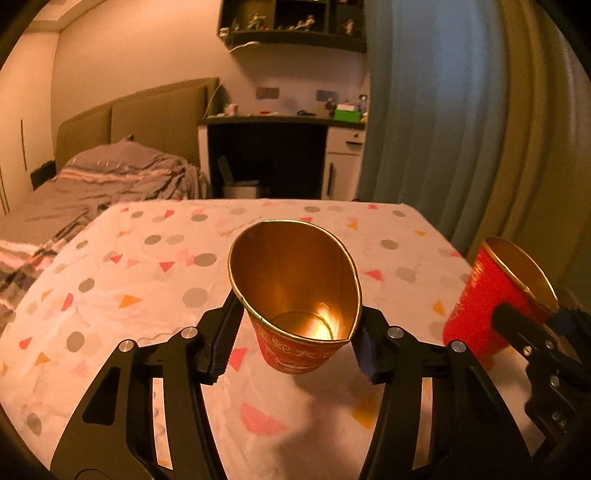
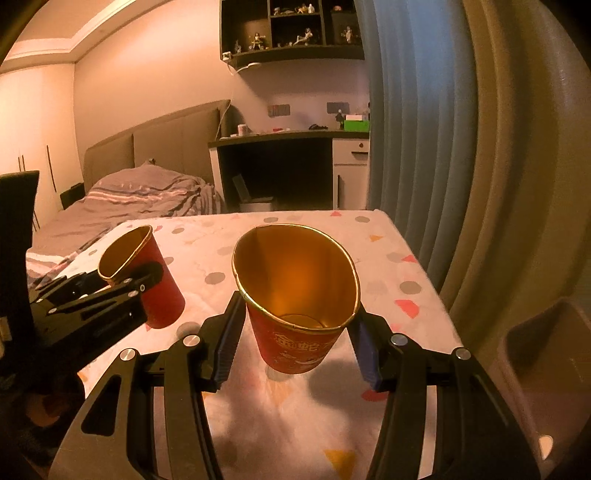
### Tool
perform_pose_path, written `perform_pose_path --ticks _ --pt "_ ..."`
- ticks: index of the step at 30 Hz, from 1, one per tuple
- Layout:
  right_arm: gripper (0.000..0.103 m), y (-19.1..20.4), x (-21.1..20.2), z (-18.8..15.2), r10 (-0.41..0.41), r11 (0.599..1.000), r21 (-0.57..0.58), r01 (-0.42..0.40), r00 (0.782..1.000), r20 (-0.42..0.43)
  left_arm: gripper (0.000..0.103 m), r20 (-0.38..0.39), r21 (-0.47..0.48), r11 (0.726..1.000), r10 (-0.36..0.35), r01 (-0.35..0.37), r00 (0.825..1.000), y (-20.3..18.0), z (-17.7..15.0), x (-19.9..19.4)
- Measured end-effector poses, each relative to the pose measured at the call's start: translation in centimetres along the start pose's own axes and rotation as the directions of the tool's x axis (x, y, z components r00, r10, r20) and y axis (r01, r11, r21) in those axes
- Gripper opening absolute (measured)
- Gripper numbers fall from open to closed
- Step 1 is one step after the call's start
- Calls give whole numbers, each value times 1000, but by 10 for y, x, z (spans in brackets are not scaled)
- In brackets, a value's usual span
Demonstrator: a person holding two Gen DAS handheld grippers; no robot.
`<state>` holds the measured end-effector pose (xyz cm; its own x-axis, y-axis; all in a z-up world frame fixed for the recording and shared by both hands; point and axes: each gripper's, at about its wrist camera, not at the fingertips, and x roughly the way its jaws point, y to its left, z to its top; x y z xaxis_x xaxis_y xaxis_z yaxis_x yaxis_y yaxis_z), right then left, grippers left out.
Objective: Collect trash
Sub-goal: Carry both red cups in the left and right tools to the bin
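Presently two red paper cups are in view, one in each gripper, both lifted clear above a table (image 1: 110, 280) covered with a white cloth printed with grey dots and coloured triangles.

Left gripper (image 1: 295, 332): its jaws are about half open and clamped on the left cup (image 1: 295, 354), both ribbed pads pressed against the sides. The squeeze has flattened the gold rim into an oval. This cup's long axis tilts away from the camera, mouth up and toward the far side, base toward the near side. Its gold interior is empty, with a bright glint at the bottom. The right-wrist view shows the same cup at left (image 2: 159, 291), with the left gripper (image 2: 129, 284) closed around it.

Right gripper (image 2: 295, 336): its jaws are likewise about half open and gripping the right cup (image 2: 295, 343) by the sides, rim pressed to an oval. The axis leans the same way, mouth up and far, base near. White characters are printed on its red wall. The left-wrist view shows this cup at right (image 1: 480, 302), held in the right gripper (image 1: 532, 317).

The cups are side by side, apart, not touching.

Beyond the table: one bed (image 2: 140, 199) at far left, one desk (image 2: 288, 162) at the far wall, one wall shelf (image 2: 291, 29) with small figures, one small bin (image 1: 240, 190) under the desk. Curtains (image 2: 443, 147) hang at right. One grey container (image 2: 546, 354) is at near right beside the table.
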<state>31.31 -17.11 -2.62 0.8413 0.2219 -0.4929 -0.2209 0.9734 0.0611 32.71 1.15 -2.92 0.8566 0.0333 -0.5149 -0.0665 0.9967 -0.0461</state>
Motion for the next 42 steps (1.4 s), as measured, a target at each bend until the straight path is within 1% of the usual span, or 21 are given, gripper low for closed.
perform_pose_path --ticks 9,15,21,24,27,32,36,42 --pt "54 -20 -57 -5 -30 1000 -2 30 999 45 53 41 36 995 -90 88 995 -42 -9 -54" --pt "54 -44 -91 -17 -82 997 18 81 995 62 53 61 76 984 -164 160 985 -80 -16 -82" --pt "54 -75 -118 -29 -140 989 58 136 987 77 53 62 114 968 -232 224 971 -119 -23 -95" --pt "54 -93 -129 -35 -174 983 76 168 981 82 53 61 139 956 -270 259 961 -142 -27 -101" --pt "54 -111 -137 -42 -209 974 104 201 975 79 53 59 161 939 -315 302 947 -165 -30 -104" --pt "54 -142 -148 -53 -278 954 143 265 958 78 53 45 180 918 -365 352 930 -199 -36 -101" --pt "54 -168 -151 -63 -328 935 170 313 942 71 53 25 193 900 -403 391 915 -224 -40 -94" --pt "54 -200 -145 -78 -375 911 201 360 926 39 53 -1 221 866 -460 449 888 -260 -49 -82"
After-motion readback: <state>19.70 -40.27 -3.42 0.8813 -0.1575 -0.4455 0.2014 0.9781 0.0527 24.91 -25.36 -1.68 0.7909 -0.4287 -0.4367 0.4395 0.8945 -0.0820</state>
